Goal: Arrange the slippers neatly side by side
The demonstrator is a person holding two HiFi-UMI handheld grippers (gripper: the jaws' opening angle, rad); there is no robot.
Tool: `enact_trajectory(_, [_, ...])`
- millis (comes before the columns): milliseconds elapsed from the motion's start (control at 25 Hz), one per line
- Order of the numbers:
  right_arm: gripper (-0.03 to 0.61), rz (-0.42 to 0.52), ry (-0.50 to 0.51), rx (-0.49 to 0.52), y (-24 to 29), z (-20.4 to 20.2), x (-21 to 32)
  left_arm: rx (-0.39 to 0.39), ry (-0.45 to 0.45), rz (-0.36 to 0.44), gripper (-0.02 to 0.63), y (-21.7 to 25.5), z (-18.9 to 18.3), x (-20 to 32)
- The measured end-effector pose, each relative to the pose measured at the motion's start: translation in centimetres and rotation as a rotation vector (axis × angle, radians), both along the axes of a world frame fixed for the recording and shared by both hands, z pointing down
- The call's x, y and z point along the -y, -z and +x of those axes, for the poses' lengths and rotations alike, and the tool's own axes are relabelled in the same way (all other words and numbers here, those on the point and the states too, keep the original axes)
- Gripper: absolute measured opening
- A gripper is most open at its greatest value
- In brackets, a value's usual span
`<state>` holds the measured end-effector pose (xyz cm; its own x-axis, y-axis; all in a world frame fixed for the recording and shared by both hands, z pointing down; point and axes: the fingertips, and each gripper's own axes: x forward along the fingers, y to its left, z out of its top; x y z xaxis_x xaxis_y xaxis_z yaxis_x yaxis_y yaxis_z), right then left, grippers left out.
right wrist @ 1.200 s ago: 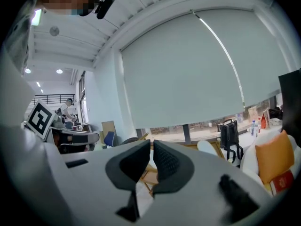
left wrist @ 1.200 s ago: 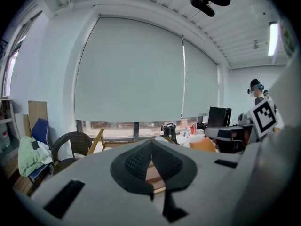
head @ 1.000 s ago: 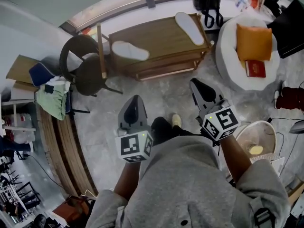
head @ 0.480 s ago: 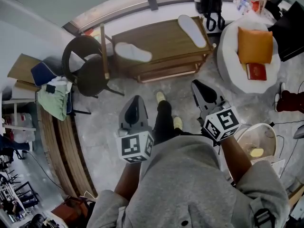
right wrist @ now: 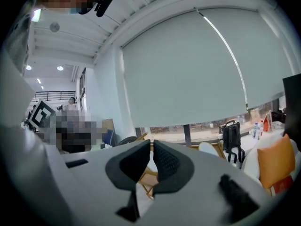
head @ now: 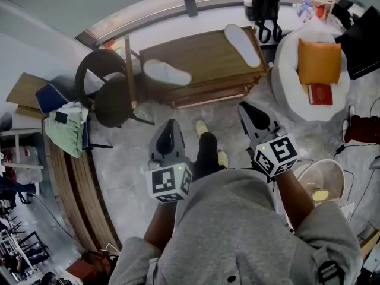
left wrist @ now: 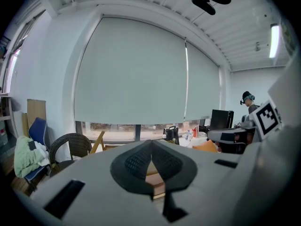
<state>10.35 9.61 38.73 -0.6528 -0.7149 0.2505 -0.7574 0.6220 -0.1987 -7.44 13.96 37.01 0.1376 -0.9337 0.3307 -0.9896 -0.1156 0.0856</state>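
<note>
Two white flat slippers lie on the low brown wooden worktop (head: 205,55), well apart from each other. The left white slipper (head: 167,73) rests near the worktop's left end, lying roughly along its length. The right white slipper (head: 242,44) lies at the far right corner, turned at a different angle. Neither touches the other, and neither tool touches them. The left tool (head: 168,125), a grey two-jaw piece with a marker cube, is held over the grey stone floor short of the worktop; its dark ribbed pads are clenched tip to tip with nothing between them. The right tool (head: 245,107) is held likewise on the other side, its pads drawn almost together on nothing. To the right of the worktop a round white tub armchair (head: 284,55) holds a square orange cushion (head: 319,61) leaning against its back. A small red book (head: 321,93) lies on the seat just in front of the cushion. A black handled bag (head: 264,5) stands on the window ledge behind the worktop; what is in it cannot be seen.
</note>
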Motion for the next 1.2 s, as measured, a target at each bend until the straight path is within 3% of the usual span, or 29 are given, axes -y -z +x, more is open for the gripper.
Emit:
enact_trajectory(640, [0.037, -0.046, -0.014, -0.035, -1.5, -3.0, 12.0, -0.028, -0.006, -0.051, 0.015, -1.4, -3.3, 12.2])
enact_trajectory(1200, [0.037, -0.055, 0.015, -0.114, -2.6, -8.7, 17.6, -0.069, 0.000, -0.086, 0.015, -3.8, -8.6, 18.5])
